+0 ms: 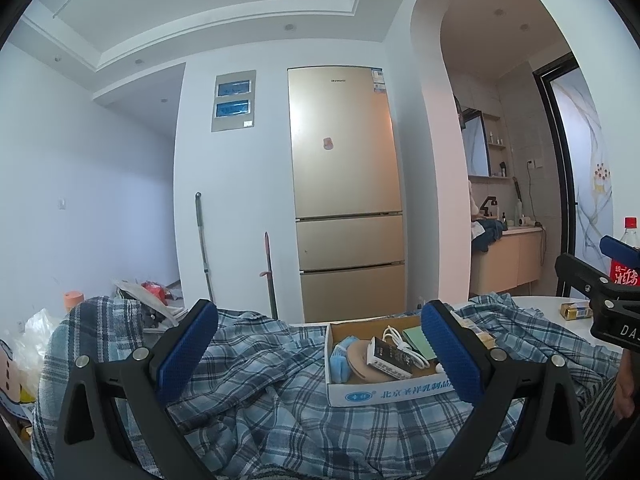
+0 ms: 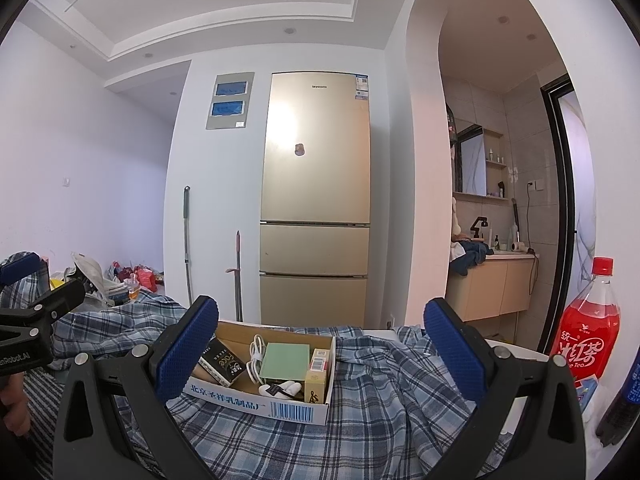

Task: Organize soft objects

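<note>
The plaid cloth (image 1: pixel 260 400) sprawls rumpled over the table (image 2: pixel 516 354), under and around a cardboard box (image 2: pixel 280 402) of odds and ends, so I judge it light, limp and prone to dragging whatever sits on it (that box would ride along if I tugged hard). A raised fold or a free edge away from the box looks the best place to pinch. My left gripper (image 1: pixel 320 348) hangs low over the cloth, level and pointing at the fridge (image 1: pixel 344 184), fingers spread wide with nothing between them. My right gripper (image 2: pixel 322 346) sits alongside in the same pose, equally splayed and empty, a red tea bottle (image 2: pixel 588 328) to its right.
</note>
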The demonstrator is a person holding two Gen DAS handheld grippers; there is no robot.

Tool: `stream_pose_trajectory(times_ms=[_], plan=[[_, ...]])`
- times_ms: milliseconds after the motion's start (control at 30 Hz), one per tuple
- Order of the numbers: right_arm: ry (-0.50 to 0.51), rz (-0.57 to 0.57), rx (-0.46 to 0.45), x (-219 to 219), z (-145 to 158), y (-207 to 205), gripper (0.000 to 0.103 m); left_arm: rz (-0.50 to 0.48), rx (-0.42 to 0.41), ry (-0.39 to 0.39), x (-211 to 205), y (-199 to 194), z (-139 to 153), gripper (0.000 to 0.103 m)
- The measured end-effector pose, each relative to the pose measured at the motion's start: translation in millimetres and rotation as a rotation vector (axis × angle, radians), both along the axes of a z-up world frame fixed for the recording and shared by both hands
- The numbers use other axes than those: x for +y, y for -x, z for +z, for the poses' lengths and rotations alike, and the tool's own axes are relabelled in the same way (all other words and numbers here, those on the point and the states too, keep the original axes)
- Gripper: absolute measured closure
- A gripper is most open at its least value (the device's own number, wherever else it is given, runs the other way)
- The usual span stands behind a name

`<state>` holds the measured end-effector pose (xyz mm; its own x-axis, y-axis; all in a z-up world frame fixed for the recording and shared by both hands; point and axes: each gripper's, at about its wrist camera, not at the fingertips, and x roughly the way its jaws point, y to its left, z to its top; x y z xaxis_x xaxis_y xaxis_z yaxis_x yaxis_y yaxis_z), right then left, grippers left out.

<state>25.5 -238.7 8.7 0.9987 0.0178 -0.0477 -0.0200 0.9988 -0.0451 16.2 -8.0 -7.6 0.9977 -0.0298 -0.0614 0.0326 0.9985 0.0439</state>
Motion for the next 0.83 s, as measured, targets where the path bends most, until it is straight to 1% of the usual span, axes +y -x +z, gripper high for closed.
stream_pose_trajectory(times_ms=[833], plan=[[0.003, 0.0, -0.009, 0.8, 2.8, 2.1, 0.0, -0.006, 0.005, 0.004, 4.2, -3.1, 0.1, 0.0]])
